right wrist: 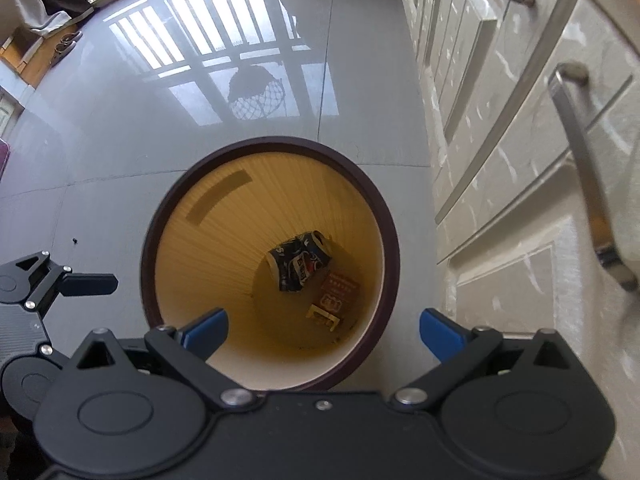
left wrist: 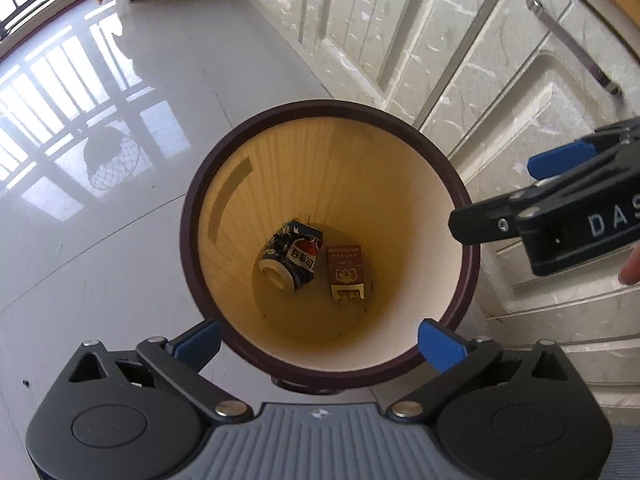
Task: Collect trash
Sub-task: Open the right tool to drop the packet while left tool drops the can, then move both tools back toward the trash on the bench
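A crushed can (left wrist: 291, 254) and a small carton (left wrist: 346, 272) lie in the bin (left wrist: 192, 216) (nothing else visible on the floor); left gripper (left wrist: 320, 340) and right gripper (right wrist: 322, 330) both hover wide, empty.

Bright daylight, floor (right wrist: 120, 140) glare, fisheye edges

Both wrists above bin (left wrist: 328, 112)
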`<control>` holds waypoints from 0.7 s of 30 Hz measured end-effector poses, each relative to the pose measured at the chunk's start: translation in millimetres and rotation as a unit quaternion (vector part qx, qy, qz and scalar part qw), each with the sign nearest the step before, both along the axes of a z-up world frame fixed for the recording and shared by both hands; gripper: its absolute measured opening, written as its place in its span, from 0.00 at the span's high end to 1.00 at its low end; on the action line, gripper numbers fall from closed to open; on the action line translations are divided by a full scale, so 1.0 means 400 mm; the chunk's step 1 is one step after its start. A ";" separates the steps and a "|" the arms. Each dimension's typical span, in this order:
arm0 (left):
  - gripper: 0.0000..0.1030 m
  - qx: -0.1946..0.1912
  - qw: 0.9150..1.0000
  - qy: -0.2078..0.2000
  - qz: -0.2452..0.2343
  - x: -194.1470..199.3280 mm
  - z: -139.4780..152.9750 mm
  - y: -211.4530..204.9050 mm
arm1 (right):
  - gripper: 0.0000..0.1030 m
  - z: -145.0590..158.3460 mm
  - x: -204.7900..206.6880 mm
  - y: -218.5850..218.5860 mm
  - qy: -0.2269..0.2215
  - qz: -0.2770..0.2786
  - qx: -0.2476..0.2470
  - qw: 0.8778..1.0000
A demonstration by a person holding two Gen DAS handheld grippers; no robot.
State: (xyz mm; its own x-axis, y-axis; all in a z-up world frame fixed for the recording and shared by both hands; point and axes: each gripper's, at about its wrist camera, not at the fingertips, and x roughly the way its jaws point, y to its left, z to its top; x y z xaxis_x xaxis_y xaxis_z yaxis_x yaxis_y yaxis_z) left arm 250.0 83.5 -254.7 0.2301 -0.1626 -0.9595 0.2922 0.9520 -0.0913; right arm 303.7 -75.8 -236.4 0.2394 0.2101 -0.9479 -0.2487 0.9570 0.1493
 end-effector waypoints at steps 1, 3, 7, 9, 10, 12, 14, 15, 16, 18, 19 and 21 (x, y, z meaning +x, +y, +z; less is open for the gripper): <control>0.00 0.000 1.000 0.000 0.005 -0.002 0.007 0.003 | 0.00 0.009 -0.005 0.003 -0.002 0.004 -0.003 1.000; 0.00 0.002 1.000 -0.001 0.014 -0.011 0.026 0.012 | 0.00 0.026 -0.016 0.009 -0.009 0.013 -0.012 1.000; 0.00 0.004 0.999 -0.005 0.033 -0.028 0.068 0.030 | 0.00 0.062 -0.033 0.009 -0.016 0.015 -0.017 1.000; 0.00 0.003 0.999 -0.006 0.044 -0.036 0.092 0.041 | 0.00 0.077 -0.041 0.001 -0.018 0.008 -0.020 1.000; 0.00 0.004 0.999 -0.007 0.049 -0.042 0.105 0.046 | 0.00 0.081 -0.043 -0.005 -0.018 0.005 -0.021 1.000; 0.00 0.004 0.998 -0.007 0.062 -0.052 0.128 0.053 | 0.00 0.091 -0.052 -0.015 -0.017 0.000 -0.023 1.000; 0.00 0.002 0.997 -0.007 0.080 -0.065 0.144 0.064 | 0.00 0.104 -0.062 -0.022 -0.018 -0.002 -0.025 1.000; 0.00 0.002 0.996 -0.008 0.091 -0.071 0.156 0.071 | 0.00 0.109 -0.067 -0.024 -0.019 -0.002 -0.025 0.999; 0.00 0.000 0.995 -0.008 0.099 -0.076 0.165 0.075 | 0.00 0.115 -0.072 -0.027 -0.020 -0.001 -0.025 0.999; 0.00 0.001 0.993 -0.010 0.116 -0.089 0.184 0.083 | 0.00 0.125 -0.079 -0.026 -0.019 0.004 -0.029 0.999; 0.00 0.005 0.992 -0.013 0.122 -0.095 0.190 0.084 | 0.00 0.131 -0.084 -0.026 -0.020 0.006 -0.030 0.999; 0.00 0.014 0.990 -0.019 0.137 -0.105 0.211 0.088 | 0.00 0.145 -0.092 -0.026 -0.019 0.010 -0.029 0.999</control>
State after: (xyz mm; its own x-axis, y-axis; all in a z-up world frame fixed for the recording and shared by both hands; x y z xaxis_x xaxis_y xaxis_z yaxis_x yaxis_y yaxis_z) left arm 208.1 118.8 -170.5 0.2972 -0.0626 -0.9528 0.0255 0.9980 -0.0577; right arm 266.7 -86.3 -178.3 0.2710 0.1603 -0.9491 -0.2722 0.9586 0.0841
